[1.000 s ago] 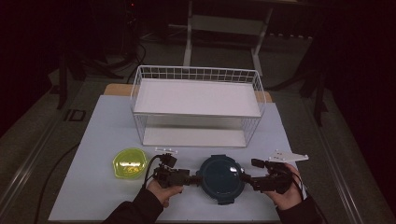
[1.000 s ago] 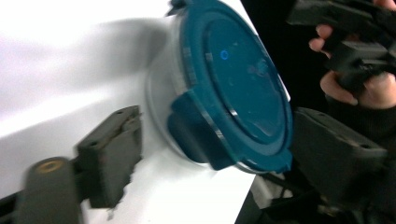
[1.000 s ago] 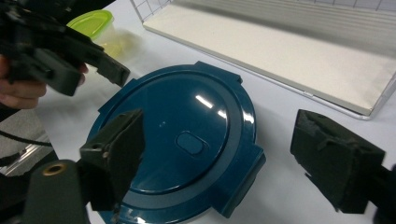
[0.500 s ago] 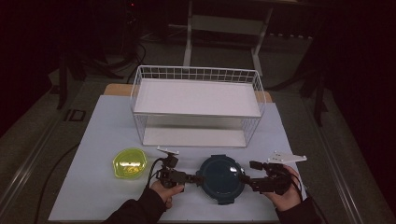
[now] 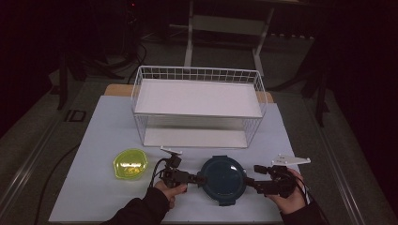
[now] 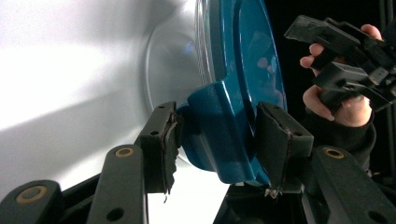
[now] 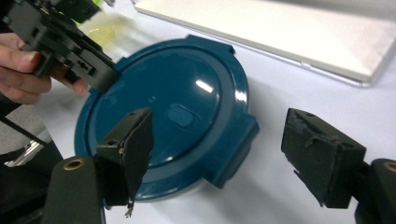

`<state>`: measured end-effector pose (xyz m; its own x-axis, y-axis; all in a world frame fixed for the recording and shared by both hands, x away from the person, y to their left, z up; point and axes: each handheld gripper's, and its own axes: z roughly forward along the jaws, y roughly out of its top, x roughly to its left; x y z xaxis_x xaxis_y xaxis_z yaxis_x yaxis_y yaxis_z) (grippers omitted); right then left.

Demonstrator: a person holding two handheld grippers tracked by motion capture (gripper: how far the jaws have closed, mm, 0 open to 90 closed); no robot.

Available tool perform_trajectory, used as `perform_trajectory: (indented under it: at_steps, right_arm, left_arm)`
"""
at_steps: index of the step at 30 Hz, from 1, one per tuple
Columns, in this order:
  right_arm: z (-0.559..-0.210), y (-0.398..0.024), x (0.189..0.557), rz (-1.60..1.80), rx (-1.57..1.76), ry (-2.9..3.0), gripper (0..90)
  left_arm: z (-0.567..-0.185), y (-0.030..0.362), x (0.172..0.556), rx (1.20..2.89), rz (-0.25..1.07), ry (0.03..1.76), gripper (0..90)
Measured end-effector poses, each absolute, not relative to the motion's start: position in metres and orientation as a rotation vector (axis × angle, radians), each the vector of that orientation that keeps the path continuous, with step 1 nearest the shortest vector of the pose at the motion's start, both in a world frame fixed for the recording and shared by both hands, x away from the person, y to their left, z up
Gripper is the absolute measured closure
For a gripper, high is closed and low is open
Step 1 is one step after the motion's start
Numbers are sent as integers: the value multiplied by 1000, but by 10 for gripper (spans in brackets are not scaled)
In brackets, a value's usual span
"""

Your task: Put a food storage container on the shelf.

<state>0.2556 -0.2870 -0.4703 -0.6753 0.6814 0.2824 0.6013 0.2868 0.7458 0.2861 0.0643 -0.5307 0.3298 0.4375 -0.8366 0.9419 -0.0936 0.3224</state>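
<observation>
Down at the near edge of the white table [image 5: 94, 140], a round blue container [image 5: 222, 177] with a snap-on lid sits between the two grippers. On its left side, the left gripper [image 5: 196, 178] has its jaws set either side of one of the lid's latch tabs [image 6: 219, 135]; in the left gripper view both pads flank the tab closely, the left pad [image 6: 164, 140] against it, though whether the right pad presses it I cannot tell for sure. On the container's right side, the right gripper [image 5: 251, 182] has its jaws spread wide apart, one above the lid's near-right rim and the other out over bare table, gripping nothing. A latch tab [image 7: 236, 154] lies between them in the right gripper view. A person's hand wraps each gripper's handle. To the left of the container lies a small yellow-green dish [image 5: 130, 164], well apart from it. Beyond both, at the far middle of the table, stands a white wire basket rack [image 5: 197, 105] with two shelves.
</observation>
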Motion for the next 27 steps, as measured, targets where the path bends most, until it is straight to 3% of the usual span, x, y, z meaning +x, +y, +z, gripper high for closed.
perform_trajectory:
  at_steps: [12, 27]
  right_arm:
    - [-482, -295, 252, 1410, 1324, 2464, 280]
    - [-485, -296, 244, 1427, 1358, 2581, 524]
  left_arm:
    - [-523, 63, 274, 1729, -638, 1186, 534]
    - [-519, 65, 263, 1796, -576, 1061, 553]
